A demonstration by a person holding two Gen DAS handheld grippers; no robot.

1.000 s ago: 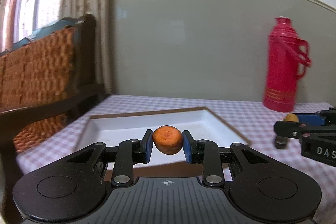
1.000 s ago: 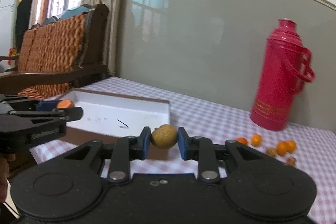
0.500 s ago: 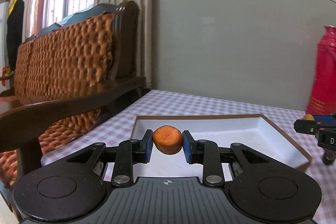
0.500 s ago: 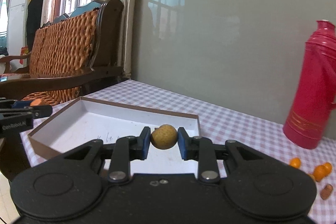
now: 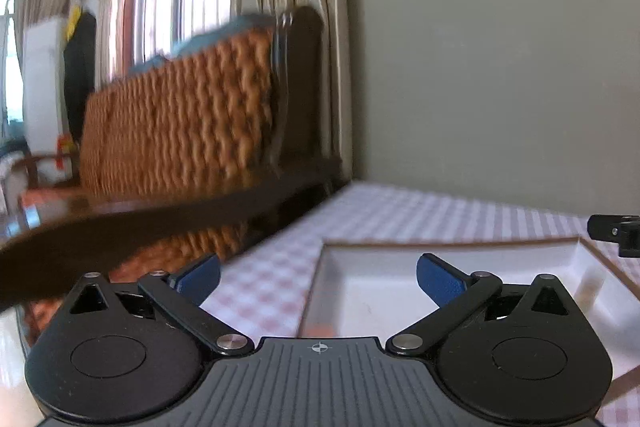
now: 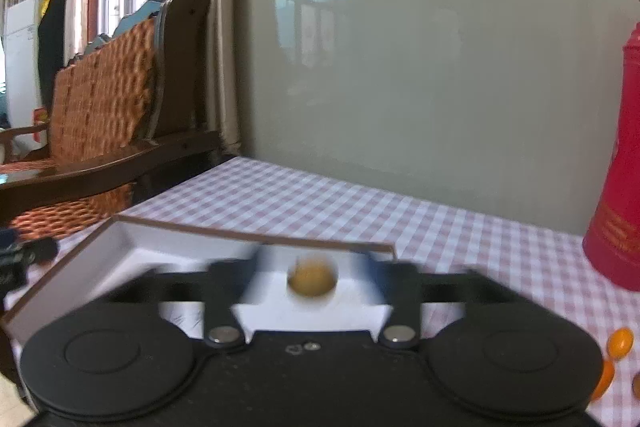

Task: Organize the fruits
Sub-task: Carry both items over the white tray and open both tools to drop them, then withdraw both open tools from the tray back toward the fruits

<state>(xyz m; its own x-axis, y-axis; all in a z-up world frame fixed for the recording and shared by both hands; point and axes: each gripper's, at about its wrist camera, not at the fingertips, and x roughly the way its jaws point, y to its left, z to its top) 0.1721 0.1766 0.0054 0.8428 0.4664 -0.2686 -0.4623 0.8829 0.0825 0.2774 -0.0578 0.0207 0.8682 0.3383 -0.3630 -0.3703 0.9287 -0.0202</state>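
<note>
The worktop (image 6: 320, 211) wears a pink-and-white checked cloth and runs up to a grey-green wall. On it lies a shallow white box (image 6: 120, 251) with a brown rim, the landmark here. Beyond the box's far left corner stands a dark wooden chair (image 6: 120, 107) with an orange woven back. To the right of the box, at the edge of the right wrist view, stands a red thermos (image 6: 616, 187), and nearer than it, well apart from the box, lie a few small orange fruits (image 6: 620, 343).

The left claw (image 5: 318, 277) is opening, its blue pads spread wide over the box's near left corner with nothing between them; a faint orange smudge (image 5: 320, 330) shows on the box floor just below.

The right claw (image 6: 316, 281) is also opening, its fingers blurred, over the box's near right part. A small round yellow-brown fruit (image 6: 312, 277) sits blurred between the parted fingers, clear of both, above the white box floor.
</note>
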